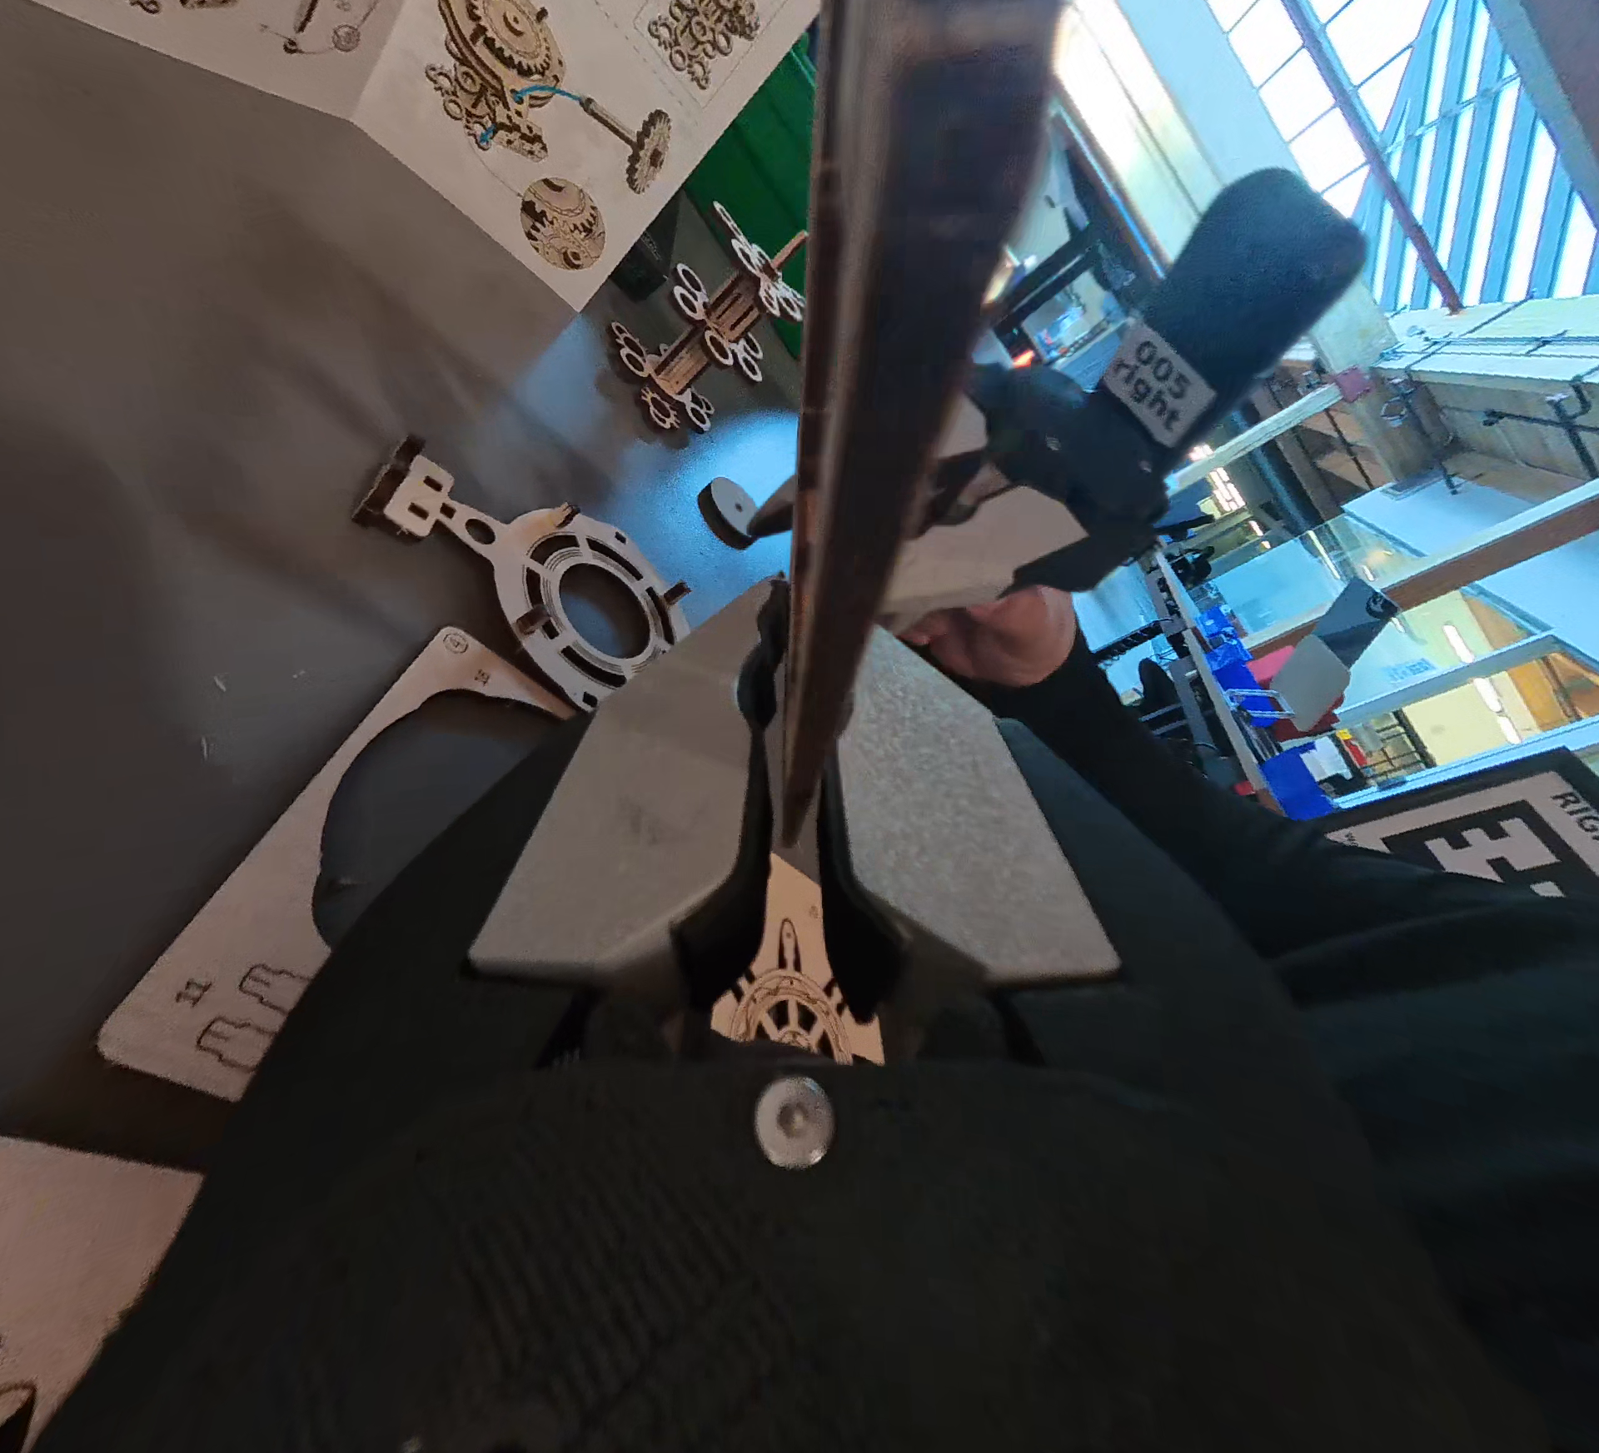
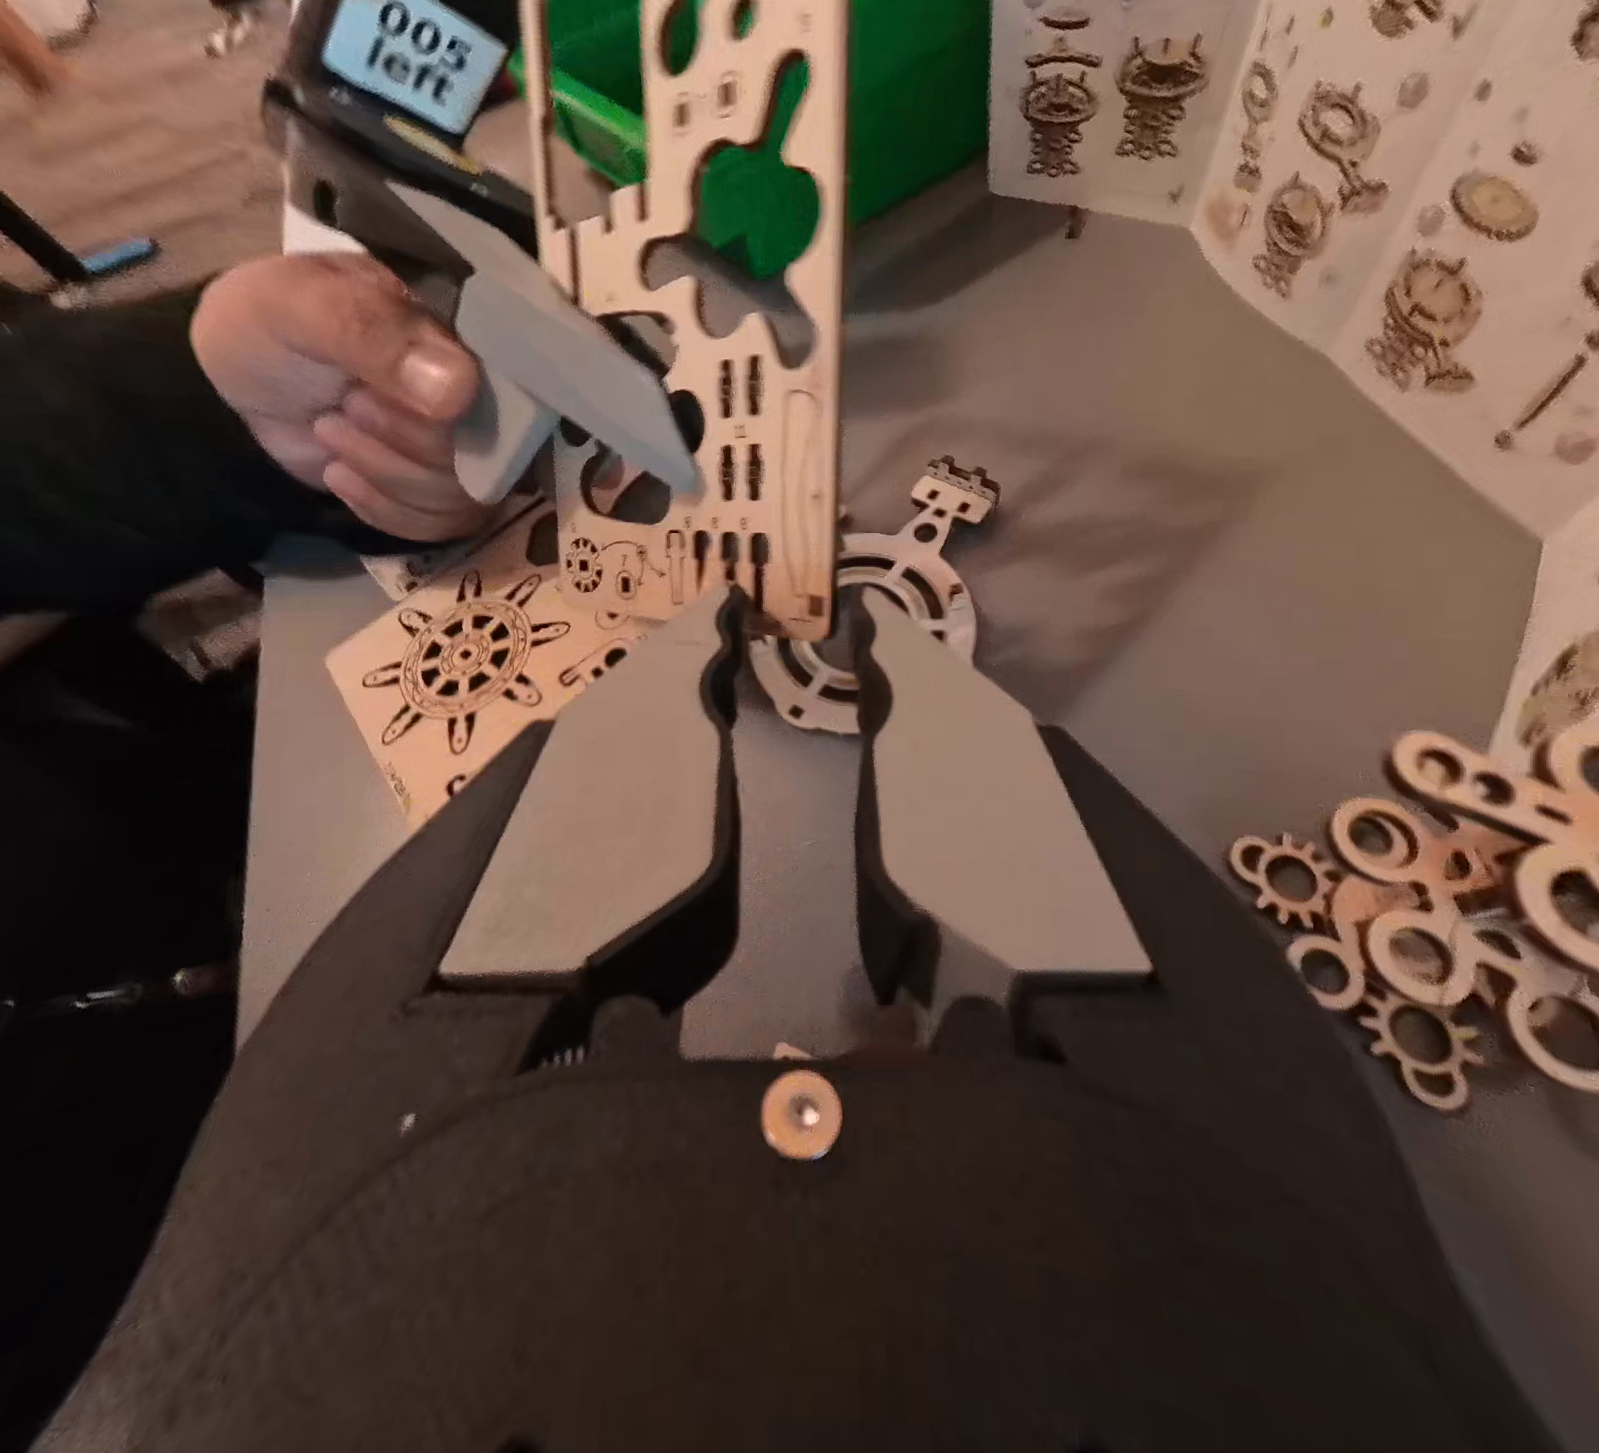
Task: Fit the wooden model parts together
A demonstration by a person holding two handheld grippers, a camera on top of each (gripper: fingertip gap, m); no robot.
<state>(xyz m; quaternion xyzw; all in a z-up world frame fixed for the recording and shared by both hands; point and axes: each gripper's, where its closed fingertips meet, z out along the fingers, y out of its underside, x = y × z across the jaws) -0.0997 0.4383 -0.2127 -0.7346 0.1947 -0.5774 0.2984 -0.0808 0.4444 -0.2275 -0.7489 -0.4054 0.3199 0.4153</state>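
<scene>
Two handheld grippers, each with grey fingers on a black body.

Left gripper point(image 1: 783, 719): pressed together on the thin pale laser-cut plywood parts sheet point(image 2: 692, 269), one of three sheets counted. In the left wrist view this sheet point(image 1: 917, 287) showed edge-on, a dark strip running from 6 o'clock up to 12 o'clock. In the right wrist view it stood upright above the grey table point(image 2: 1082, 460), its long axis vertical, its face riddled with empty cut-outs, the left gripper point(image 2: 666, 451) clamping it from 9 o'clock, a bare hand point(image 2: 346, 391) behind.

Right gripper point(image 2: 783, 624): fingers spread, one to each side of the sheet's bottom edge; whether either touched it I could not tell.

Second sheet, printed with a ship's wheel point(image 2: 450, 659): flat on the table at 9 o'clock of the right gripper.

Third sheet, with a large round hole cut out point(image 1: 285, 875): flat at 8 o'clock in the left wrist view.

One ring-shaped wooden part with a slotted stem point(image 2: 900, 590): flat on the table, stem pointing to 1 o'clock in the right wrist view.

One assembled cluster of wooden rings and gears point(image 2: 1428, 918): at 3 o'clock.

One small dark disc point(image 1: 727, 512): on the table.

One green plastic bin point(image 2: 917, 27): at 12 o'clock, behind the sheet.

One folded white instruction leaflet point(image 2: 1384, 114): standing at 2 o'clock.
</scene>
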